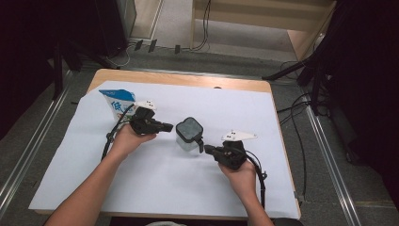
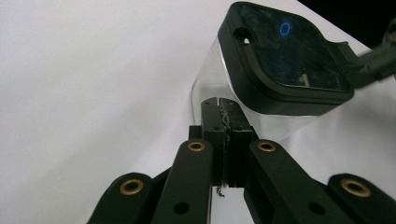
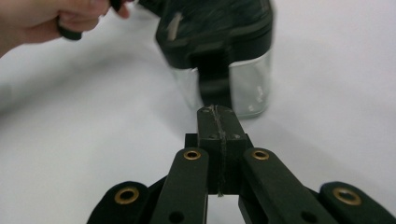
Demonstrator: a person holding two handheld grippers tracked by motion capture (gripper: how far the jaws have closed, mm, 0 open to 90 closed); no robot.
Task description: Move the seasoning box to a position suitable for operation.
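Note:
A clear square container (image 1: 189,136) with a black lid stands upright at the middle of the white sheet. My left gripper (image 1: 169,126) comes at it from the left, jaws pressed together with nothing between them. In the left gripper view the shut tips (image 2: 222,103) sit just short of the container's clear wall (image 2: 208,88). My right gripper (image 1: 205,149) is on the container's right side, also shut and empty. In the right gripper view its tips (image 3: 216,111) are just below the black latch on the container (image 3: 219,56), which looks blurred.
A blue and white carton (image 1: 117,102) stands behind my left hand at the sheet's back left. The white sheet (image 1: 155,179) covers most of the wooden table (image 1: 188,79). Cables trail from both grippers toward the front edge.

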